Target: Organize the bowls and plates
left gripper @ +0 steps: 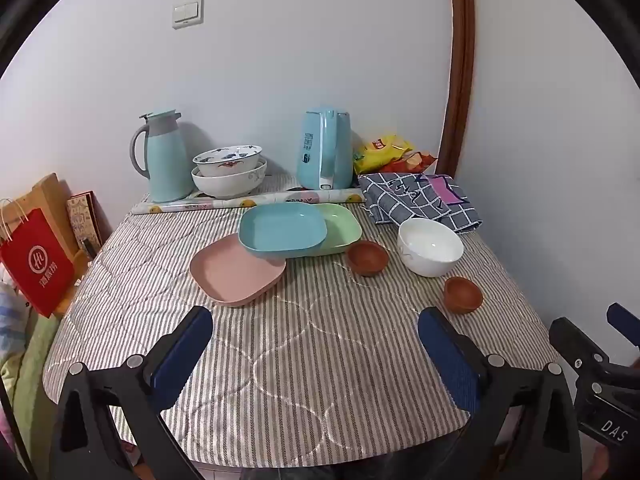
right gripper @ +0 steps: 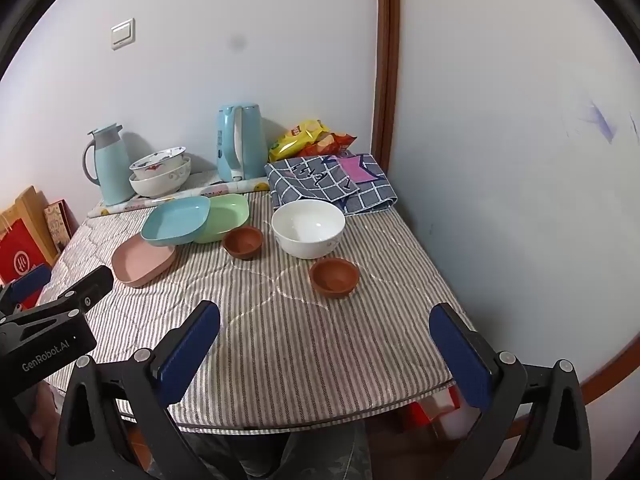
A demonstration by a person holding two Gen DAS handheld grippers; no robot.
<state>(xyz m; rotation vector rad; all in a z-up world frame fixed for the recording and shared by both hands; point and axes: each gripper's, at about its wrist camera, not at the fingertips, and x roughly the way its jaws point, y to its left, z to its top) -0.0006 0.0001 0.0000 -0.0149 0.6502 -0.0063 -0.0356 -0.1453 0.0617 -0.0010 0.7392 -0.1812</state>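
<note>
1. The left gripper (left gripper: 316,332) has its jaws spread wide with nothing between the blue pads; they hang over bare striped cloth at the near part of the table (left gripper: 280,380) and touch nothing.
2. The right gripper (right gripper: 325,332) is likewise wide open and empty, above the near right part of the table, close to its front edge.
3. The plates lie left of centre: a pink plate (left gripper: 236,276) nearest, a blue plate (left gripper: 282,230) resting partly on its far edge, and a green plate (left gripper: 340,226) under the blue one's right side.
4. A white bowl (right gripper: 308,234) stands right of centre. One small brown bowl (right gripper: 243,242) sits between it and the plates, just beside the green plate; another brown bowl (right gripper: 334,276) sits nearer, just in front of the white bowl.
5. Two patterned bowls (left gripper: 228,172) are nested at the back, between a pale blue thermos jug (left gripper: 166,156) and a blue electric kettle (left gripper: 324,148).
6. A folded checked cloth (right gripper: 332,184) fills the far right corner, with snack bags (right gripper: 308,138) behind it.
7. The table's right edge runs close to the wall; a red paper bag (left gripper: 36,264) stands off its left edge.
8. Open room is the bare striped cloth between the grippers and the dishes.
</note>
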